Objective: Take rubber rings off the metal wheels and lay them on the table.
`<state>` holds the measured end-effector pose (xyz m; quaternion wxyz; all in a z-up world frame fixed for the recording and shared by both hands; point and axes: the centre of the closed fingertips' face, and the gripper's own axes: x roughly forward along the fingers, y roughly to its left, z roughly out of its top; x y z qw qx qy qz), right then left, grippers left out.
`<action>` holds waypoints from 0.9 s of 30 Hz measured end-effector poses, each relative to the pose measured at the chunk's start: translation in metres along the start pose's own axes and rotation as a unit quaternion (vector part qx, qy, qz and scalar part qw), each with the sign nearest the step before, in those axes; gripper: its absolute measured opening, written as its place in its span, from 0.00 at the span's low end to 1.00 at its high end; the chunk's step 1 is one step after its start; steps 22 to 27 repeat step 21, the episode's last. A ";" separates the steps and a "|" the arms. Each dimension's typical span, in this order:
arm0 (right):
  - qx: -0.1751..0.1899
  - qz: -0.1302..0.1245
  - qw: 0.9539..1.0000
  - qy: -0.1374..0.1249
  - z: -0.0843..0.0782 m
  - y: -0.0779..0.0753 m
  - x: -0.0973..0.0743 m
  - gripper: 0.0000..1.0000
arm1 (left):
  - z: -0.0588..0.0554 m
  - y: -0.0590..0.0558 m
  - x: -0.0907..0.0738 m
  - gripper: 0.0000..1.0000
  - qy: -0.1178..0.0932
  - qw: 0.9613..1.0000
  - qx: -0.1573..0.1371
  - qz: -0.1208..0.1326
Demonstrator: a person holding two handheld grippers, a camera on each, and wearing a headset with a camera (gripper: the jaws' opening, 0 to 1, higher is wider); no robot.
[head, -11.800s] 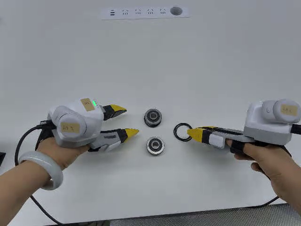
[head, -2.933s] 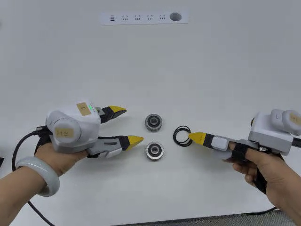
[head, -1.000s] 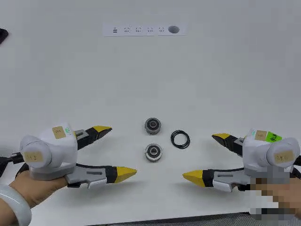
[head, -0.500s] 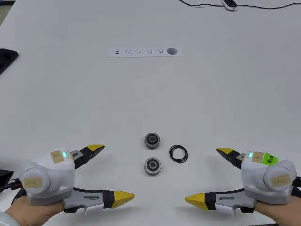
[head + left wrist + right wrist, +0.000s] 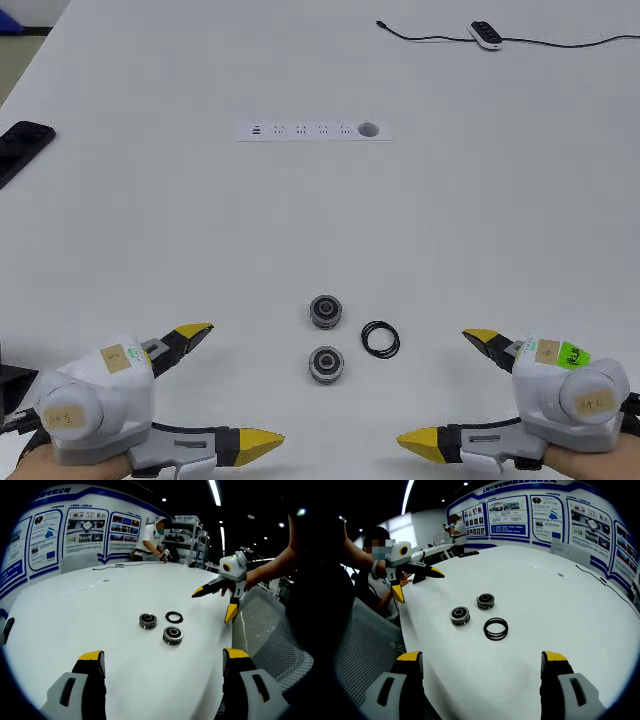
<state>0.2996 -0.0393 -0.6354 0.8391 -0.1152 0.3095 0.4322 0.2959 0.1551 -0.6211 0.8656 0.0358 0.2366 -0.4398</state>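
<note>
At the near edge of the white tabletop point(image 5: 150, 230), the left gripper point(image 5: 230, 385) and right gripper point(image 5: 447, 388) hover, jaws spread wide and empty. Between and beyond them sit the near metal wheel point(image 5: 326, 364) and far metal wheel point(image 5: 325, 311). The black rubber rings point(image 5: 380, 339) lie flat just right of both wheels.

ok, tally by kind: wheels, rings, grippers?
wheels: 2
rings: 2, lying overlapped on the table beside the wheels
grippers: 2 (left gripper, right gripper, fingers open on both)
total: 6
</note>
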 end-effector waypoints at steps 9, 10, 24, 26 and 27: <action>0.001 -0.006 1.000 -0.002 0.002 -0.003 -0.002 0.99 | 0.010 -0.001 -0.001 1.00 -0.010 1.000 0.001 0.012; 0.003 -0.006 1.000 -0.002 0.001 -0.003 -0.002 0.99 | 0.010 0.000 -0.001 1.00 -0.010 1.000 0.000 0.013; 0.011 -0.009 1.000 -0.003 0.001 -0.006 -0.003 0.99 | 0.014 -0.002 0.000 1.00 -0.007 1.000 -0.002 0.013; 0.011 -0.009 1.000 -0.003 0.001 -0.006 -0.003 0.99 | 0.014 -0.002 0.000 1.00 -0.007 1.000 -0.002 0.013; 0.011 -0.009 1.000 -0.003 0.001 -0.006 -0.003 0.99 | 0.014 -0.002 0.000 1.00 -0.007 1.000 -0.002 0.013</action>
